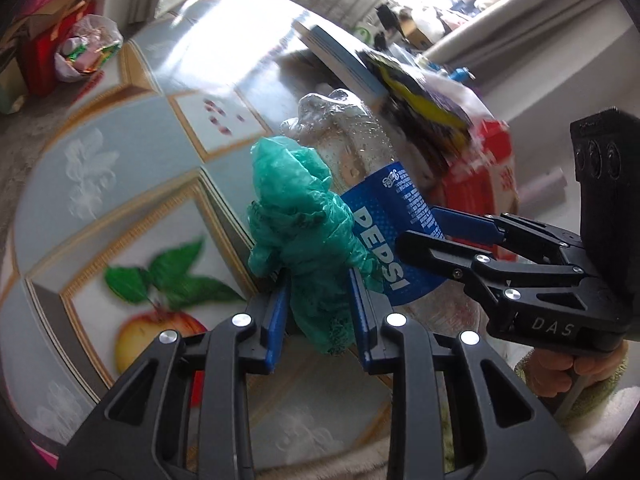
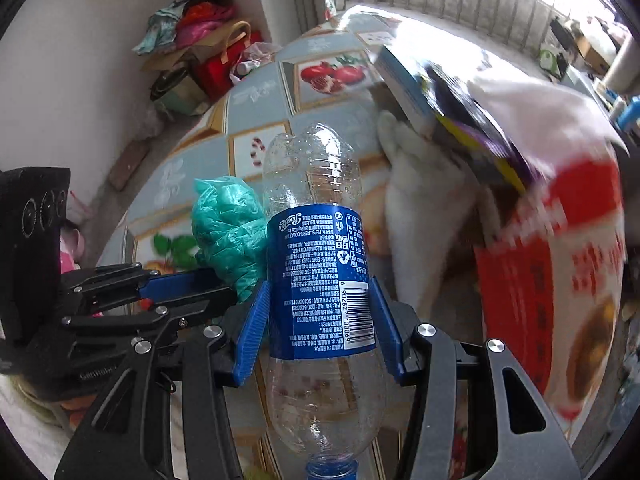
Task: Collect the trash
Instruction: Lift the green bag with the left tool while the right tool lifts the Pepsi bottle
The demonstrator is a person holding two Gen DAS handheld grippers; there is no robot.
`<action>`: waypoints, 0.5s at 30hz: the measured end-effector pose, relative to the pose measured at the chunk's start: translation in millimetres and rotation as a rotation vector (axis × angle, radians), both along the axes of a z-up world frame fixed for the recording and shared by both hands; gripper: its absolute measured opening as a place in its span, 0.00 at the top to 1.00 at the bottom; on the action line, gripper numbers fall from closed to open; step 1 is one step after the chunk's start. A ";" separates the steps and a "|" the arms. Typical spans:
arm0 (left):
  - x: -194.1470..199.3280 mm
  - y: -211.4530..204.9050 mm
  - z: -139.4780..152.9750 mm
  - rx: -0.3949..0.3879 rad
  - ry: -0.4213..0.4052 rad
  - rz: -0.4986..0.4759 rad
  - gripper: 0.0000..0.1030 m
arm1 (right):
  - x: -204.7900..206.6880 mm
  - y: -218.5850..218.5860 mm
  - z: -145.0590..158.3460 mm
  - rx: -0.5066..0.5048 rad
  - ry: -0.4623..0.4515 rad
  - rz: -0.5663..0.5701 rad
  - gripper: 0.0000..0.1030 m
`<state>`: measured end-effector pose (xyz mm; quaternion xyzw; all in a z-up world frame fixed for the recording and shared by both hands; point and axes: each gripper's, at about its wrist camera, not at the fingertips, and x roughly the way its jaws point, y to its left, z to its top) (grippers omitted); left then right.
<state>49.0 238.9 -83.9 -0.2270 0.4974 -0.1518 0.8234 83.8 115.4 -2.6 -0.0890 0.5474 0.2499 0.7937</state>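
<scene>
In the left wrist view, my left gripper (image 1: 318, 280) is shut on a crumpled green plastic bag (image 1: 304, 216), its blue pads pressing both sides. Just right of the bag is a clear empty Pepsi bottle (image 1: 352, 140) with a blue label. My right gripper (image 1: 418, 228) reaches in from the right and clamps that label. In the right wrist view, the right gripper (image 2: 320, 284) grips the bottle (image 2: 320, 240) at its label, with the cap end toward the camera. The green bag (image 2: 228, 224) touches the bottle's left side, held by the left gripper (image 2: 222, 282). Both items hang above the table.
Below lies a table (image 1: 120, 184) under a fruit-patterned cloth. At its right stand a red printed box (image 2: 540, 280), a tilted blue-and-yellow book (image 2: 440, 100) and a white cloth (image 2: 424, 208). Bags and boxes (image 2: 200, 48) are piled by the wall. A hand (image 1: 592, 364) holds the right gripper.
</scene>
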 end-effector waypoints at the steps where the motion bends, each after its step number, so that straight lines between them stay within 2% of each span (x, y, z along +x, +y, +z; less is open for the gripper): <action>1: -2.9 -4.2 0.1 -0.002 0.001 -0.018 0.75 | -6.0 -6.7 -0.3 0.006 0.005 -0.009 0.52; 5: -15.1 -22.8 3.5 -0.007 0.002 -0.089 0.75 | -29.3 -33.1 -2.1 0.020 0.018 -0.061 0.52; 9: -17.0 -28.3 11.5 0.019 -0.024 -0.089 0.73 | -42.2 -59.5 -6.0 0.054 0.025 -0.131 0.52; 12: -13.6 -28.6 15.2 0.017 -0.019 -0.057 0.59 | -47.2 -75.4 -8.8 0.078 0.022 -0.171 0.52; 14: -9.9 -25.6 15.0 0.001 -0.006 -0.021 0.46 | -47.7 -83.8 -10.1 0.103 0.028 -0.198 0.52; 15: -7.7 -24.3 14.0 -0.006 0.002 -0.005 0.44 | -46.9 -86.9 -11.3 0.122 0.034 -0.211 0.51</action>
